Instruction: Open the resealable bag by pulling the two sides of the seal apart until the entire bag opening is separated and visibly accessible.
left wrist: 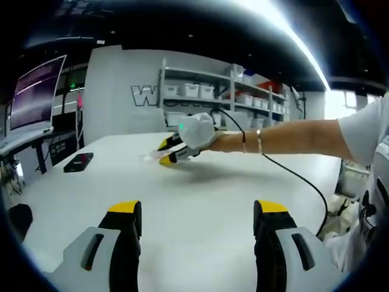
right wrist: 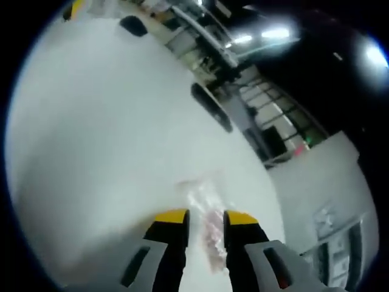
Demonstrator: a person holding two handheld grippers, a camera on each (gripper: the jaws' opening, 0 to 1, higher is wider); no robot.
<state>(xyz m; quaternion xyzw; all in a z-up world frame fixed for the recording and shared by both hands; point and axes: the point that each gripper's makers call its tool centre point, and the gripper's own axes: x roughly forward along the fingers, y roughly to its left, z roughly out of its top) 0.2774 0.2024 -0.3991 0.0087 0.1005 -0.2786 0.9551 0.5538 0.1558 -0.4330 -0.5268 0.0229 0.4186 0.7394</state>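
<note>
The clear, crinkled resealable plastic bag lies flat on the white table, its long axis running between my right gripper's narrowly parted jaws, while my left gripper waits wide open and empty, well apart.

**Bright overhead strip, washed-out white table, one blurred view**

In the left gripper view a long ceiling light burns out to pure white and a window at the right glares. The white table is evenly lit; a soft shadow lies under the reaching hand. Straight lines bow toward the rim. The right gripper view is softer and smeared: the clear bag is blurred, ceiling lamps flare, and the table's far edge curves strongly.
</note>
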